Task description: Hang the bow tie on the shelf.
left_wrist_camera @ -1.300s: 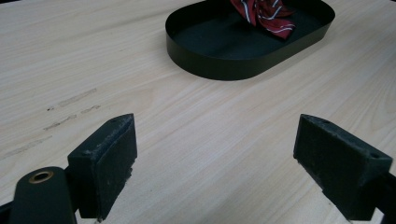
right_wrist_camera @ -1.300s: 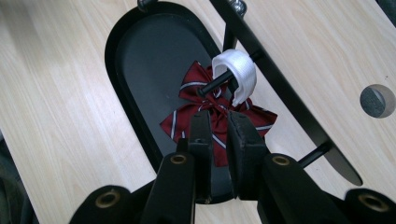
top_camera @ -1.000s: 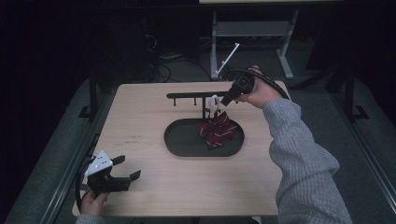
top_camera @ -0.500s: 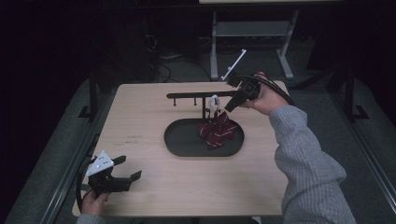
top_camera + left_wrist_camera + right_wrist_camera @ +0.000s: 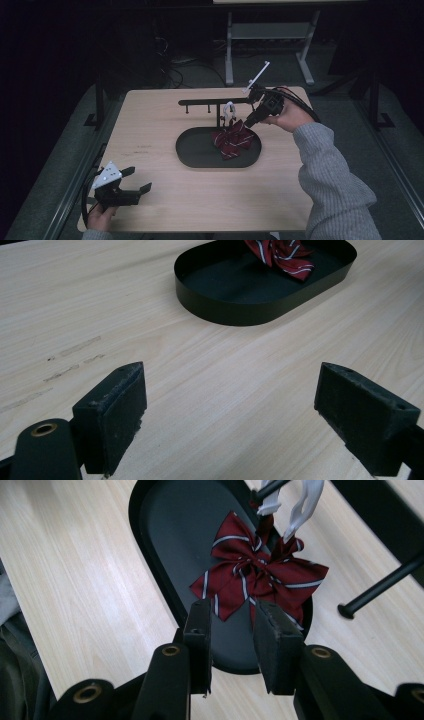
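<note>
A dark red bow tie with white stripes (image 5: pixel 232 140) (image 5: pixel 280 255) (image 5: pixel 255 580) lies at the right end of a black oval tray (image 5: pixel 195 150) (image 5: pixel 235 310) (image 5: pixel 165 540). Its white strap (image 5: pixel 230 109) (image 5: pixel 300 505) hangs from a low black rack (image 5: pixel 210 102) (image 5: pixel 380 585) behind the tray. My right gripper (image 5: pixel 248 122) (image 5: pixel 230 612) hovers just right of the bow, jaws a narrow gap apart with nothing between them. Near the table's front left corner, my left gripper (image 5: pixel 139 179) (image 5: pixel 230 385) rests wide open on bare wood, pointing toward the tray.
The wooden table (image 5: pixel 150 125) has free room left of and in front of the tray. A grey desk frame (image 5: pixel 270 35) stands on the floor behind the table. Cables trail from the right gripper over the table's right edge.
My right gripper has drawn back to the right, away from the bow, which stays hanging over the tray. The left gripper has not moved.
</note>
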### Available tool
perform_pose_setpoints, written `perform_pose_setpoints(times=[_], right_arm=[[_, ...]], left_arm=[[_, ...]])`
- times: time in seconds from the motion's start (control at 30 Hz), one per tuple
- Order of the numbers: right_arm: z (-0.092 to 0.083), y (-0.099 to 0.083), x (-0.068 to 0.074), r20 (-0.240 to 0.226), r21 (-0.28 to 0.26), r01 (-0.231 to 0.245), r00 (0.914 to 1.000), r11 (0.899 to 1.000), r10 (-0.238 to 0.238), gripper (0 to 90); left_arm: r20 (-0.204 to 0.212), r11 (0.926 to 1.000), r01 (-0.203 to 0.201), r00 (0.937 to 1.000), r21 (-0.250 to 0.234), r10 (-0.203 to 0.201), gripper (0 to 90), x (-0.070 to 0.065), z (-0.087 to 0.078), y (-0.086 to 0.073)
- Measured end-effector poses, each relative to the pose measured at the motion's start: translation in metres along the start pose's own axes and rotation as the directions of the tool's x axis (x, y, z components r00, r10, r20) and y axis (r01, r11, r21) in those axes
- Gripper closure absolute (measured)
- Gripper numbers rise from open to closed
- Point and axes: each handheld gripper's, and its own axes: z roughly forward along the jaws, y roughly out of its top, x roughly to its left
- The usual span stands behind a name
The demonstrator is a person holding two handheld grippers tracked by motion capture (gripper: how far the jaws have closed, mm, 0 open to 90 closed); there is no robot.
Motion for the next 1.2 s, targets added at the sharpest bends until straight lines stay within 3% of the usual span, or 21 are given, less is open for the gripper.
perform_pose_setpoints(times=[0.7,1.2], right_arm=[[0.005,-0.041,0.016,-0.025,-0.048,-0.011,0.9996,0.999,0.01,64.2],[0.023,-0.073,0.023,-0.046,-0.065,-0.035,0.9984,0.997,0.032,61.7]], left_arm=[[0.001,0.9999,-0.01,0.9999,0.005,0.01,13.1,-0.001,0.001,0.001],[0.001,0.9998,-0.017,0.9999,0.01,0.017,13.1,-0.002,0.002,0.0]])
